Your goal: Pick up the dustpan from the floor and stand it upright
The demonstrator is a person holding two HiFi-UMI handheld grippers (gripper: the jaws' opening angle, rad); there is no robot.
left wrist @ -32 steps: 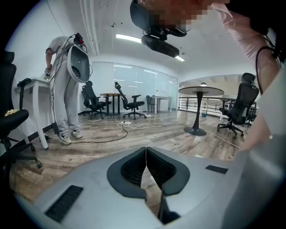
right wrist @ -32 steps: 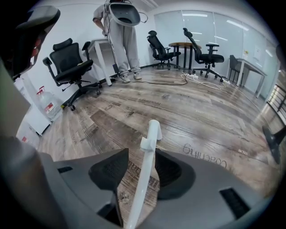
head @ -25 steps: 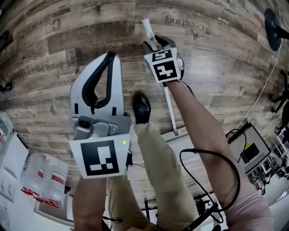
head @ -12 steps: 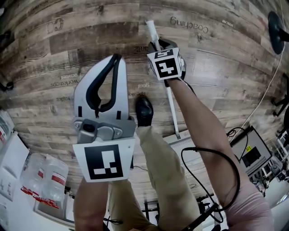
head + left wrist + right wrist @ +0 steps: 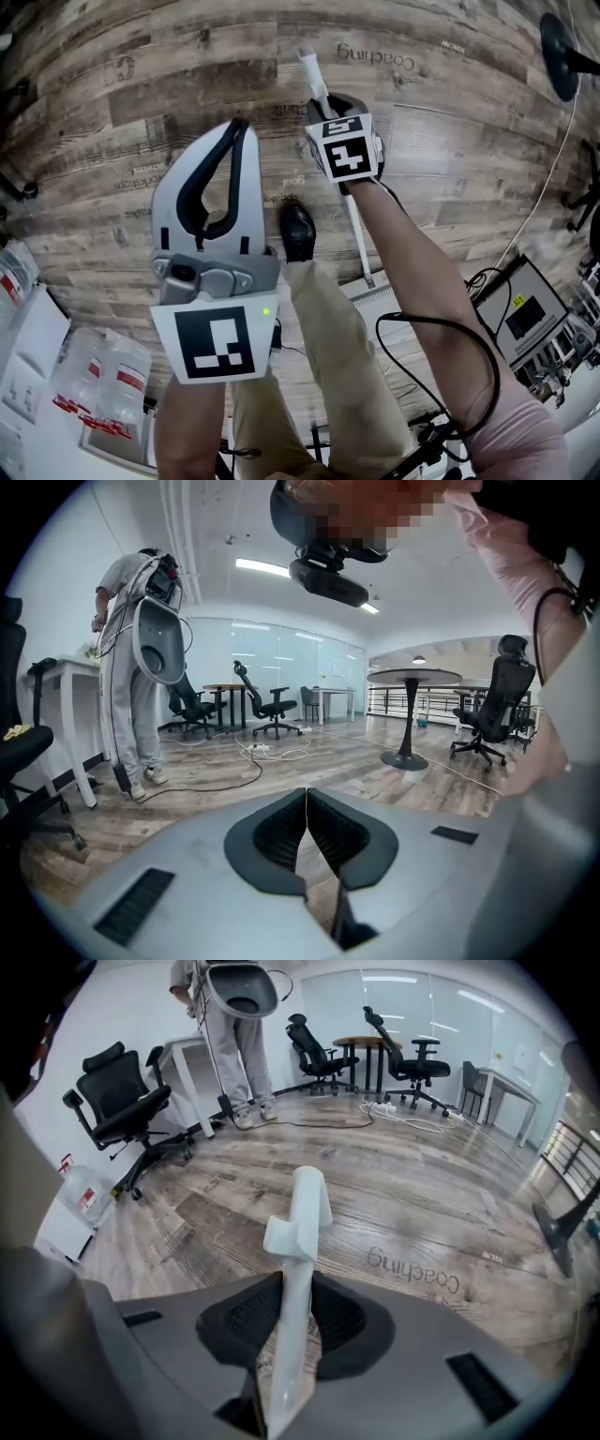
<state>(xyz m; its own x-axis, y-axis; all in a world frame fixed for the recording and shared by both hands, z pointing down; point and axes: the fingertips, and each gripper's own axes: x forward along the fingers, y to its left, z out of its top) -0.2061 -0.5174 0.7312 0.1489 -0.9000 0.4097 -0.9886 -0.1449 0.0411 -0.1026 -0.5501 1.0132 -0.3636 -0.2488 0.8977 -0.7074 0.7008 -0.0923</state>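
Observation:
The dustpan has a long white handle [image 5: 356, 234] that rises from its pale pan [image 5: 375, 298] on the wooden floor, beside the person's leg. In the head view my right gripper [image 5: 323, 98] is shut on the upper handle, whose tip [image 5: 307, 61] sticks out past the jaws. The right gripper view shows the handle [image 5: 305, 1213] clamped between the dark pads of the right gripper [image 5: 298, 1283]. My left gripper [image 5: 239, 127] is held at the left, apart from the dustpan. Its pads meet at the tips with nothing between them in the left gripper view [image 5: 307, 794].
A black shoe [image 5: 298, 228] stands between the grippers. A black cable [image 5: 441, 337] loops by the right arm, near a grey box [image 5: 518, 319]. White containers [image 5: 94, 375] sit at lower left, a black round base [image 5: 561, 52] at upper right. Another person [image 5: 131, 686] stands by office chairs.
Hardly anything differs. My right gripper keeps its hold on the handle and has shifted slightly down and right in the view. The left gripper stays shut.

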